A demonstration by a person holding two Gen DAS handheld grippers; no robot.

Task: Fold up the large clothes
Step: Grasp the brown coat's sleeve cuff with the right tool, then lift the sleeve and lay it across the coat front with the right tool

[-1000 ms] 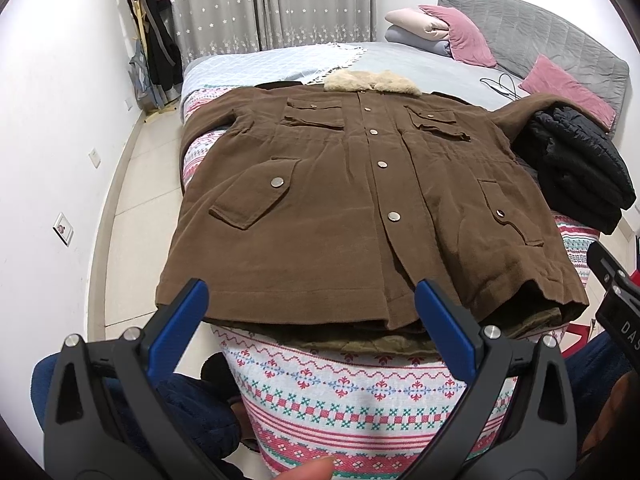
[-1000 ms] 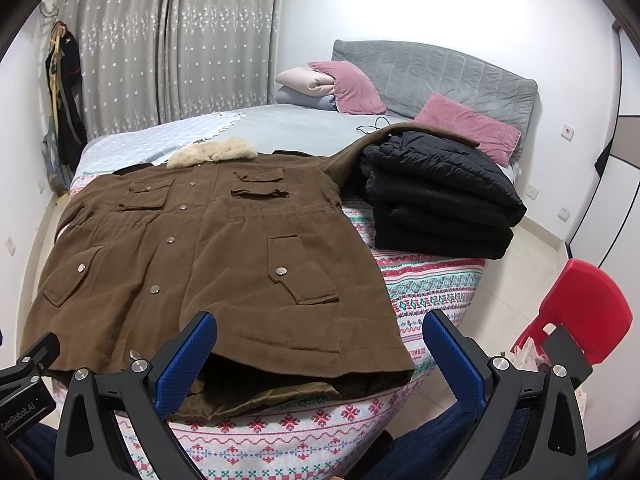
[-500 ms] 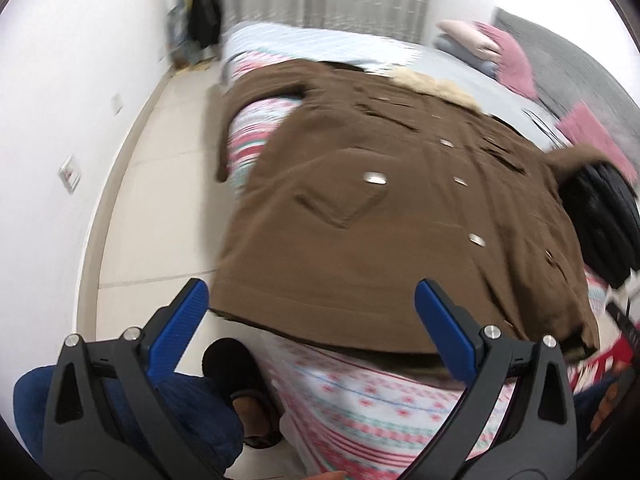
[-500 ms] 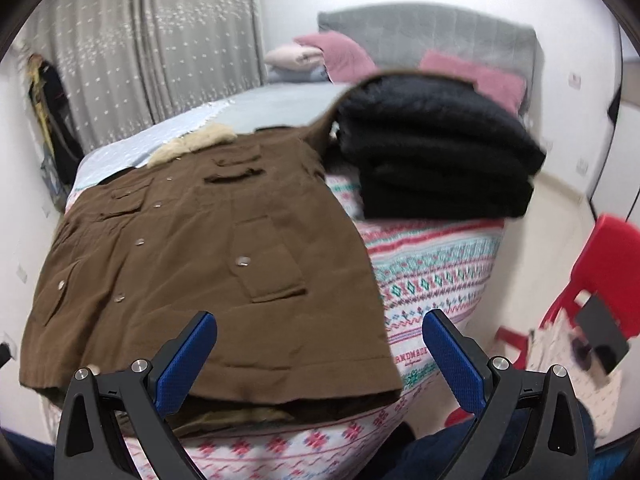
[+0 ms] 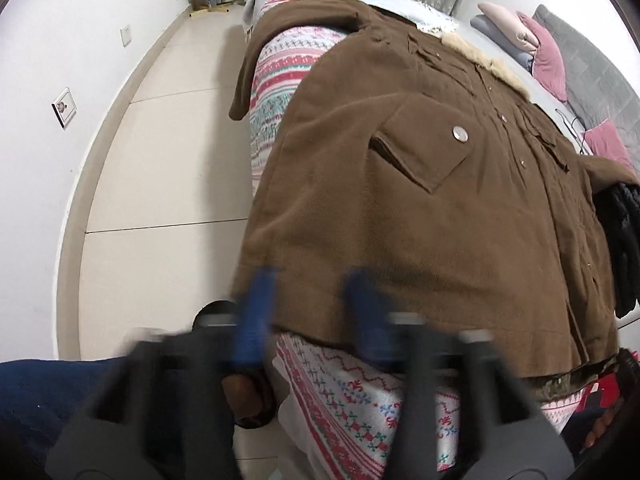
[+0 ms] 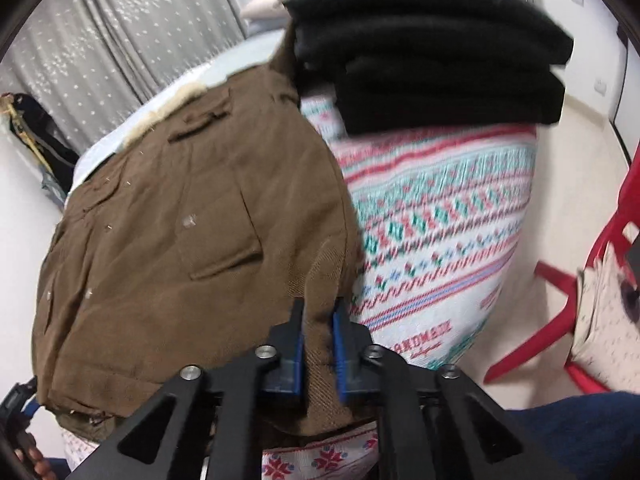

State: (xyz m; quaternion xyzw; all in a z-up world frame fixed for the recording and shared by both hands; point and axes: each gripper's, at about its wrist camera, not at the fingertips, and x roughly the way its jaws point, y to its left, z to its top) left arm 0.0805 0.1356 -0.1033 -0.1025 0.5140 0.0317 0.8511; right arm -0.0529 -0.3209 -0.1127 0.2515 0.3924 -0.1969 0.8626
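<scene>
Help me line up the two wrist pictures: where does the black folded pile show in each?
Left wrist: the black pile sits at the far right edge, mostly cut off, beyond the brown coat.
Right wrist: the black pile fills the top centre to right, on the patterned blanket, beside the coat's right sleeve.
Shared landmark: the coat's fur collar.

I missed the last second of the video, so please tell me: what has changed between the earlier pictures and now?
Both grippers came down to the near hem of the brown fur-collared coat. The right gripper, open before, is now shut on the hem's corner. The left gripper is closing at the opposite corner; blur hides any contact. The coat still lies flat; the folded black garment stayed.
</scene>
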